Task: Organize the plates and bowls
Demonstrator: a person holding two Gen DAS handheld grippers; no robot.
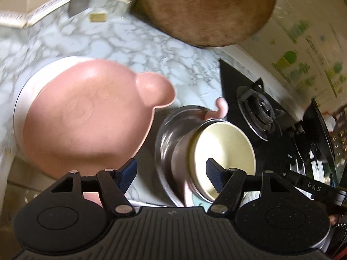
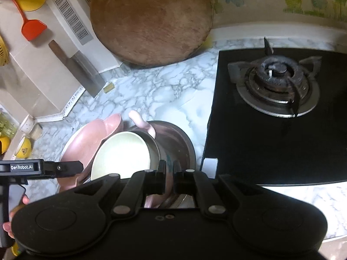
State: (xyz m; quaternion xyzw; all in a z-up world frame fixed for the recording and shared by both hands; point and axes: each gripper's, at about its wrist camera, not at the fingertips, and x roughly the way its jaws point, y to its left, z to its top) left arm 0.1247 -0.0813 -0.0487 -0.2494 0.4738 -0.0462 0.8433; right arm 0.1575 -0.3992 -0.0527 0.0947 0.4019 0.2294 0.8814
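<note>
A pink bear-shaped plate [image 1: 86, 117] lies on a white plate [image 1: 28, 95] on the marble counter. To its right stands a steel bowl [image 1: 171, 130]. A cream-lined bowl [image 1: 223, 151] leans tilted inside it. A pink ear-shaped tab [image 1: 221, 106] sticks out behind the steel bowl. My left gripper [image 1: 171, 172] hangs open above the gap between the plate and the steel bowl, with nothing between its fingers. In the right wrist view my right gripper [image 2: 169, 171] is shut and seems to pinch the near wall of the cream bowl [image 2: 123, 153], over the steel bowl [image 2: 182, 147] and beside the pink plate [image 2: 86, 147].
A round wooden chopping board [image 2: 151, 19] leans against the back wall. A cleaver [image 2: 80, 69] stands at the left. A black gas hob [image 2: 279, 86] fills the right side. Yellow cups [image 2: 23, 149] sit at the far left edge. Bare marble [image 2: 162, 91] lies behind the bowls.
</note>
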